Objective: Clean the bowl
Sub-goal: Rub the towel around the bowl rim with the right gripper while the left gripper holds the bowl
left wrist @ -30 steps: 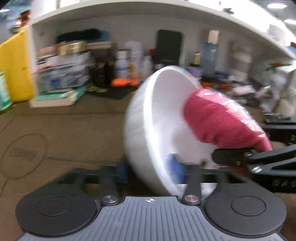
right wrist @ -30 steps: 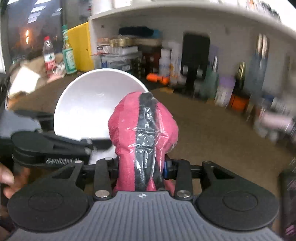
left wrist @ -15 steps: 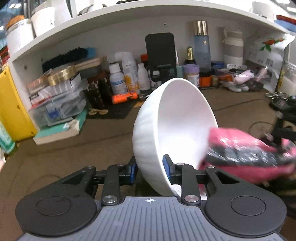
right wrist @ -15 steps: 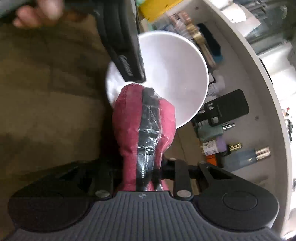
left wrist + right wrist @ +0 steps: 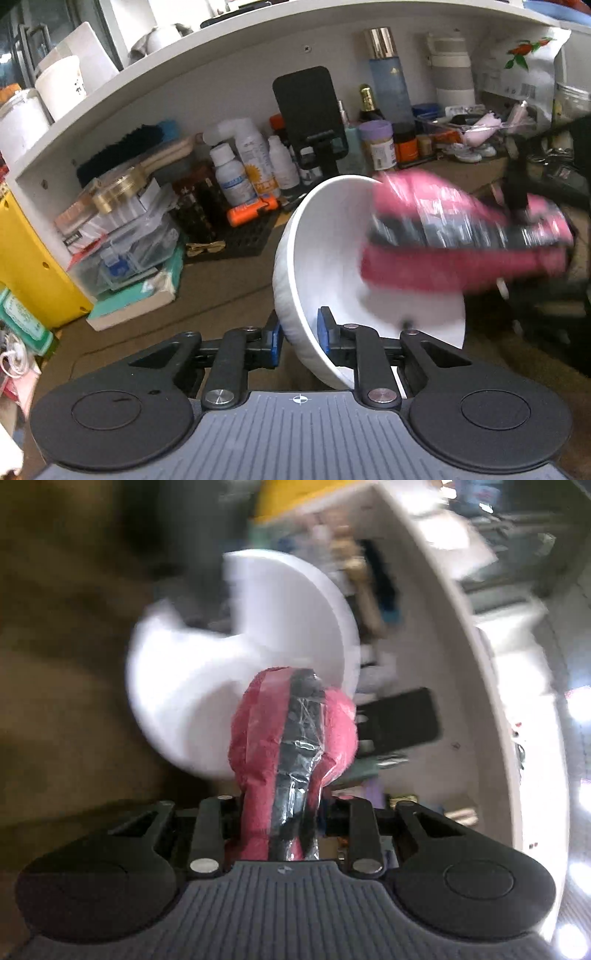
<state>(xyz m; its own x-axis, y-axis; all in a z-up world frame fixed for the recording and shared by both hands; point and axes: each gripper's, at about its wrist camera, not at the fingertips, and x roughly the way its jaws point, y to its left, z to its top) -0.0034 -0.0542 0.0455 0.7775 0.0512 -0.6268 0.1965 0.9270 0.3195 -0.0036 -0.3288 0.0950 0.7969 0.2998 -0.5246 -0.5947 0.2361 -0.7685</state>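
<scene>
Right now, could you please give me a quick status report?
Left gripper closing on the white ribbed bowl's rim, bowl tilted. Right gripper clamps the taped pink cloth wad, tip inside the bowl. Nothing in the way.

Brown tabletop [image 5: 221, 288]: white book [image 5: 133, 306], black mat [image 5: 243, 240], bottles [image 5: 255, 162], yellow bin [image 5: 26, 266] under white shelf [image 5: 207, 70].

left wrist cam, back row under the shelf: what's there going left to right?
yellow bin → clear plastic boxes → white bottles → black phone stand → tall blue bottle → white tumbler
</scene>
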